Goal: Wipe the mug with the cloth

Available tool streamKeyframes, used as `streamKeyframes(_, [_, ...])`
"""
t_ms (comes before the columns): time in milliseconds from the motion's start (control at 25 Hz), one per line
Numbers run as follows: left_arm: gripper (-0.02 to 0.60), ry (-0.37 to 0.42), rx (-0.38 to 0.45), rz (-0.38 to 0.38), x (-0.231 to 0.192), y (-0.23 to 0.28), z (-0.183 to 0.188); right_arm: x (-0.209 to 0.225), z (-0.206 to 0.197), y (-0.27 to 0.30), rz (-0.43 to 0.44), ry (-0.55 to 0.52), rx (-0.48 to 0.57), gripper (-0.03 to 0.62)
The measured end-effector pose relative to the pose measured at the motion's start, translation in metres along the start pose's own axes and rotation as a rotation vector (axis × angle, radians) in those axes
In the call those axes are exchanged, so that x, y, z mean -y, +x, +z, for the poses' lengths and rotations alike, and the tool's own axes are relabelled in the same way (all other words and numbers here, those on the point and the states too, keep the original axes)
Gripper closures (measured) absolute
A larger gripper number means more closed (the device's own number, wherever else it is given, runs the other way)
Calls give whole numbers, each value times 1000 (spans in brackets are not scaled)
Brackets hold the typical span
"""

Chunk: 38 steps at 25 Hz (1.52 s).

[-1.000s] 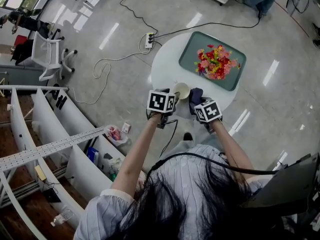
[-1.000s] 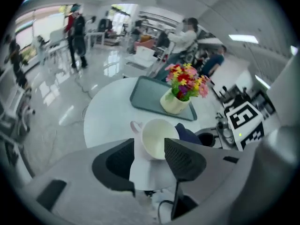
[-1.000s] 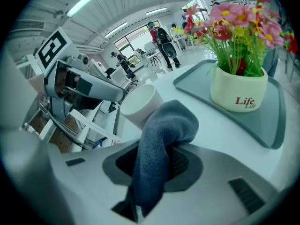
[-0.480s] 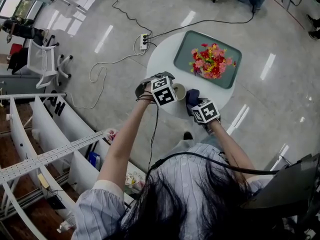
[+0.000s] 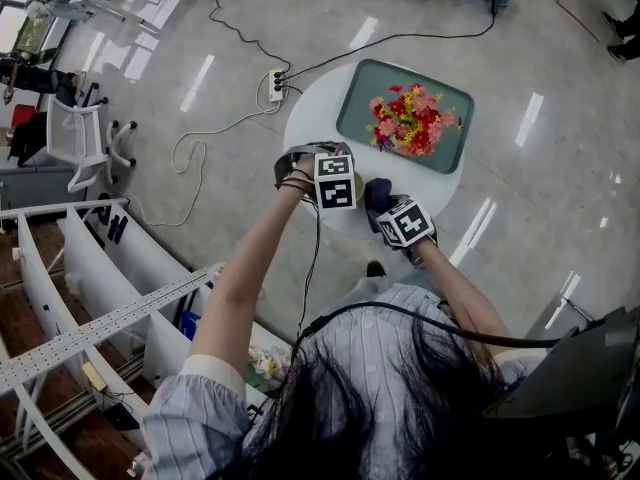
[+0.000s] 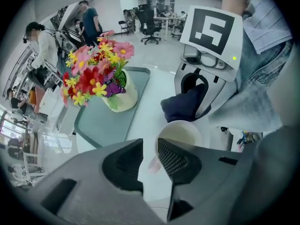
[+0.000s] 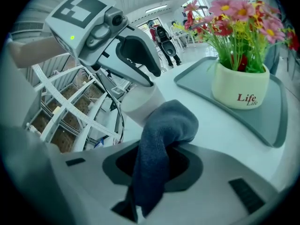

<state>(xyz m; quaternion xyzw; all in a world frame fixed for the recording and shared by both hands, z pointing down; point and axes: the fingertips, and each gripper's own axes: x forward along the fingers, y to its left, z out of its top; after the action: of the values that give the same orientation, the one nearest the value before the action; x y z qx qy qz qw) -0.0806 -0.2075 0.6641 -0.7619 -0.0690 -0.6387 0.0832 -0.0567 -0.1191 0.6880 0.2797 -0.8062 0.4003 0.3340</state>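
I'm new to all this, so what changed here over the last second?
The left gripper moved forward to the mug, and its jaws are closing with the mug's wall between them. The right gripper stayed shut on the dark cloth beside the mug. The flowerpot and tray did not move.

Mug (image 6: pixel 180 131): cream, upright, mouth open, standing on the white counter (image 6: pixel 157 89). Cloth (image 7: pixel 161 135): dark blue, bunched, draped in a fold, seemingly touching the mug's side.

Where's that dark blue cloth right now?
In the right gripper view, the dark blue cloth is pinched by the right gripper, its bunched top beside the white mug, left of the flower pot on the tray.
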Motion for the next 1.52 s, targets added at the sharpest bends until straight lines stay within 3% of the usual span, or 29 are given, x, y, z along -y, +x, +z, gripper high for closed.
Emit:
streamKeyframes(200, [476,56,-26,-17,3,9,1,0,-1,3,-1,-2,-6,485])
streamKeyframes(360, [499,-13,-9,-32,7,13,-1,0,-2,4,0,-6,-10,485])
streamKeyframes(440, [530,-91,12,-48,11,13,-1,-1,-2,3,2,-8,-11,485])
streamKeyframes(1080, [531,-647,106,-33,7,3,-19,-3,6,2,4,-16,3,485])
streamKeyframes(1360, [531,-1048,161,21,3,-8,-40,-3,7,-1,-5,-14,14,485])
streamKeyframes(1520, [531,-1210,190,18,8,-13,-46,-3,8,-1,-6,-15,18,485])
